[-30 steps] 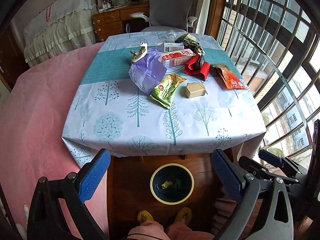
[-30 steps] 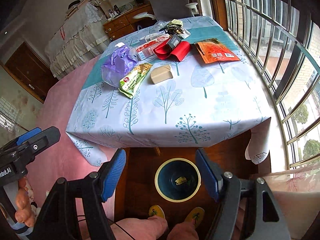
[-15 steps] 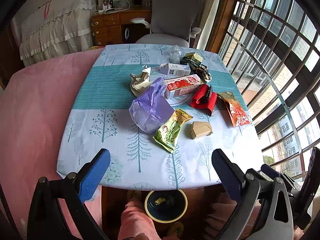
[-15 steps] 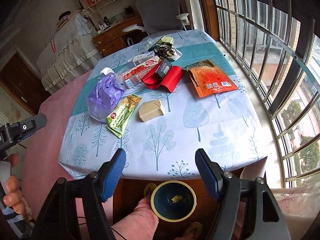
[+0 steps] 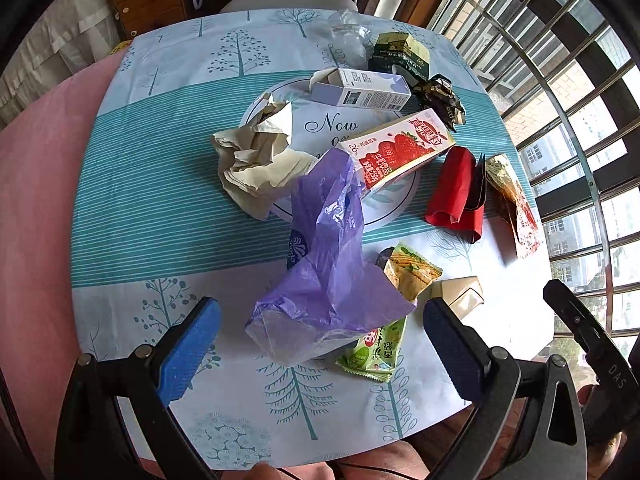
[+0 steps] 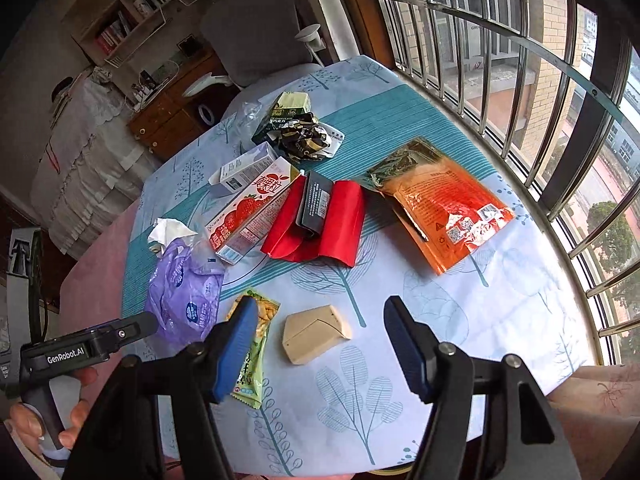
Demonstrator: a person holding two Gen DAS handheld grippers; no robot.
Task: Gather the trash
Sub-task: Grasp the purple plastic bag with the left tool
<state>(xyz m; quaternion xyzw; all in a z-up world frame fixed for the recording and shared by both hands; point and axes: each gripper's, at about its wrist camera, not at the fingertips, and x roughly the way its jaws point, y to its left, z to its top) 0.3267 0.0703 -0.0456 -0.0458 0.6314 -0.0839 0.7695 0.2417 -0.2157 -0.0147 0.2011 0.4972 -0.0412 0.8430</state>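
Observation:
Trash lies scattered on a tree-print tablecloth [image 5: 160, 184]. My left gripper [image 5: 320, 340] hangs open over a crumpled purple plastic bag [image 5: 328, 264], whose near end lies between the blue pads without touching them. A green snack wrapper [image 5: 376, 348] pokes out from under the bag. My right gripper [image 6: 320, 340] hovers over a small beige carton [image 6: 316, 334]. Its jaws are closing, the carton is between them, and the pads stand clear of it. The left pad overlaps the green snack wrapper [image 6: 252, 364] in this view.
Farther back lie crumpled paper [image 5: 256, 164], a strawberry milk carton [image 5: 396, 152], a red folded packet [image 6: 320, 220], an orange pouch [image 6: 440, 204], a white box [image 5: 360, 90] and dark chocolate wrappers [image 6: 300, 128]. Window bars [image 6: 500, 40] run along the right; a chair [image 6: 256, 36] stands behind.
Both grippers have come forward from above the floor bin to low over the table's trash. The bin has left both views. The right jaws have narrowed a little.

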